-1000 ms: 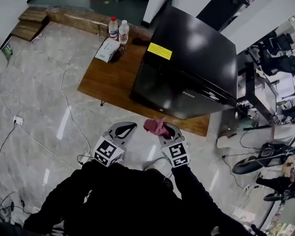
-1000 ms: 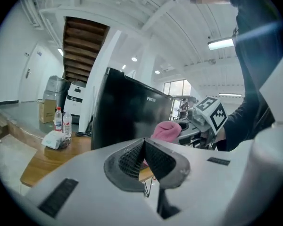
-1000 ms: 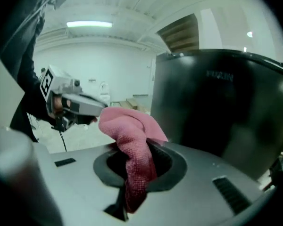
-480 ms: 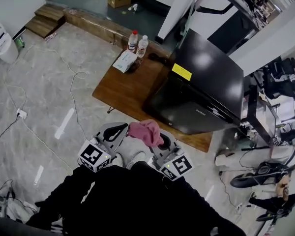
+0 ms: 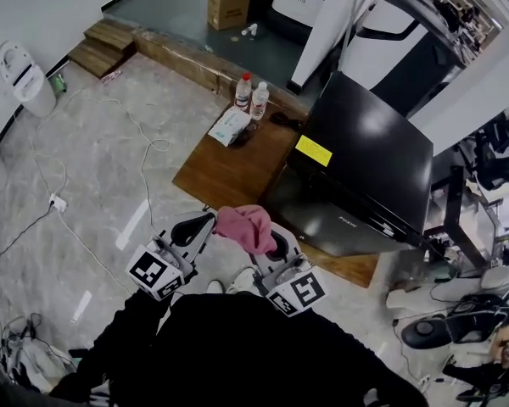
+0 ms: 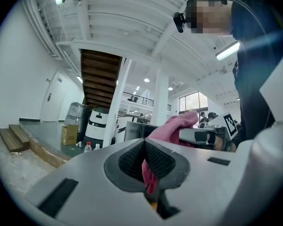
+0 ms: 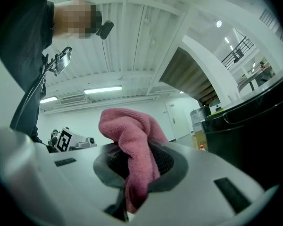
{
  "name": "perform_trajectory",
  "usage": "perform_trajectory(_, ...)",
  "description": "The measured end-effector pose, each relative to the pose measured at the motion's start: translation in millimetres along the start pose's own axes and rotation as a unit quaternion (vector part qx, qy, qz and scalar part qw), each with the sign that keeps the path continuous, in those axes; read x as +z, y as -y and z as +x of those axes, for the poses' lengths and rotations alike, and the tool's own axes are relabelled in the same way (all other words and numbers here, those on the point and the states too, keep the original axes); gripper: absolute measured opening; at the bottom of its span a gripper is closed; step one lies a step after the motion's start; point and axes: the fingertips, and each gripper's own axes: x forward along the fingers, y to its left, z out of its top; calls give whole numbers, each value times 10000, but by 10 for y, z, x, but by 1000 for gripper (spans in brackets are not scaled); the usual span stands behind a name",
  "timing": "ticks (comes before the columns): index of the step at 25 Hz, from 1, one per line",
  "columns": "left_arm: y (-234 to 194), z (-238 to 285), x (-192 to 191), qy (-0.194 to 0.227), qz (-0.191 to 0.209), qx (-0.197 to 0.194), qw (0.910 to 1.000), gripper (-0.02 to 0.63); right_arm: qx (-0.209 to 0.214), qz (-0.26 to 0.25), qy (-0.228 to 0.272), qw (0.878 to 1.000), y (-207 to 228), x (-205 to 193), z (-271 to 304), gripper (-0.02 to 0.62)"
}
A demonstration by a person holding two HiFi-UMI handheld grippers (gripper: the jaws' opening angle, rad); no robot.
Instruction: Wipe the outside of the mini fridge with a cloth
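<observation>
The mini fridge (image 5: 369,159) stands on the table's (image 5: 229,172) right, bottles (image 5: 251,98) and perhaps a packet (image 5: 230,126) left, cloth (image 5: 248,225) in front.

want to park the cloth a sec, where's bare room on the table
The near half of the table is bare wood, bordered by the fridge on its right and the packet beyond. The far corner is crowded: packet and two bottles.

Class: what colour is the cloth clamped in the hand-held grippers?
The cloth is pink, clearest in the right gripper view.
</observation>
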Motion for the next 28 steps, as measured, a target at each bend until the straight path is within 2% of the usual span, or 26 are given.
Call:
perform_trajectory(3,-57,134,170,154,15,203,9997,6,209,-31,77,9997,22,79,72,57)
perform_trajectory(8,-304,272,368,262,288,470,9981,6,580,69,178,9981,104,161,313,57)
perform_trajectory(13,-712,367,386,252,280,533,9979,6,593,-15,237,9980,103,138,623,57)
perform_trajectory(18,-1239,644,421,174,311,114,9993,6,126,72,210,9997,370,29,1115,57)
perform_trajectory(21,-1701,842,630,105,364,-201,9991,6,-232,116,286,9993,593,125,1617,57)
perform_trajectory(28,-2689,1321,915,21,354,-1171,9925,6,-1433,149,525,9882,1112,305,2652,57)
